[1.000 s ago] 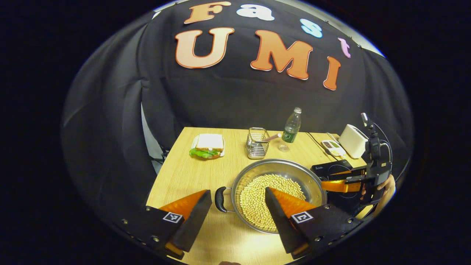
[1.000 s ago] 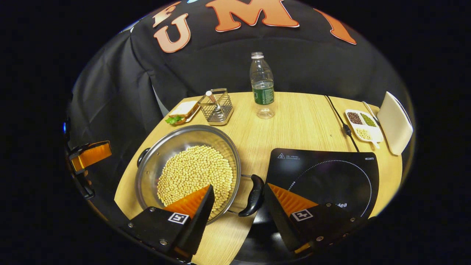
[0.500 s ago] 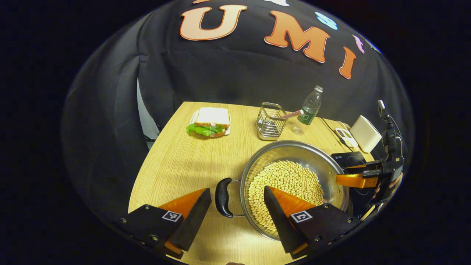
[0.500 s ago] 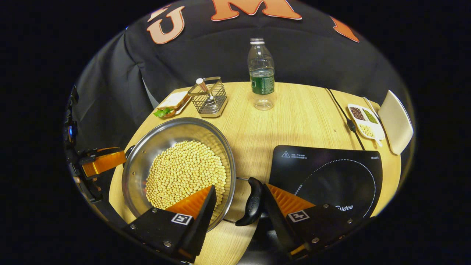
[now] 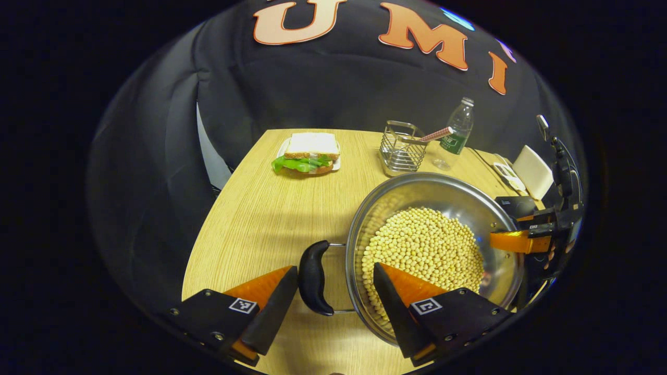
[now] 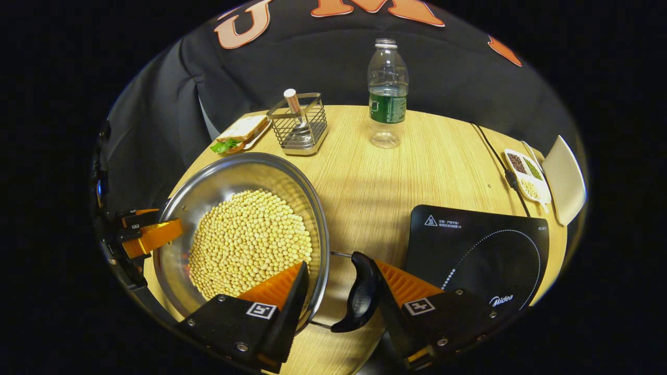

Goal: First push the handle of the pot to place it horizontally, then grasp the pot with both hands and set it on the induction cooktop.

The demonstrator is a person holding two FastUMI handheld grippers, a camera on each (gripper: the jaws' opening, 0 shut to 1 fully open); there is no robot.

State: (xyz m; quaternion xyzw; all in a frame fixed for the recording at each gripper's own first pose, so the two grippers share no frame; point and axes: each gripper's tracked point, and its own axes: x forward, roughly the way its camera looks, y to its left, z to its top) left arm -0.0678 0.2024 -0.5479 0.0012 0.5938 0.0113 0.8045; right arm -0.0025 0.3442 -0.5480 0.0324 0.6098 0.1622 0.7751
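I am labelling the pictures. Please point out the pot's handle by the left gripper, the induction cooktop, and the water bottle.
pot handle (image 5: 313, 278): left gripper view, middle of the black grip.
induction cooktop (image 6: 469, 245): right gripper view, bare black glass top.
water bottle (image 6: 387, 107): right gripper view, green label.

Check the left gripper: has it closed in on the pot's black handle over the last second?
Yes. In the left gripper view, the left gripper has advanced: the black handle now sits between its open fingers, while pot and table loom larger.
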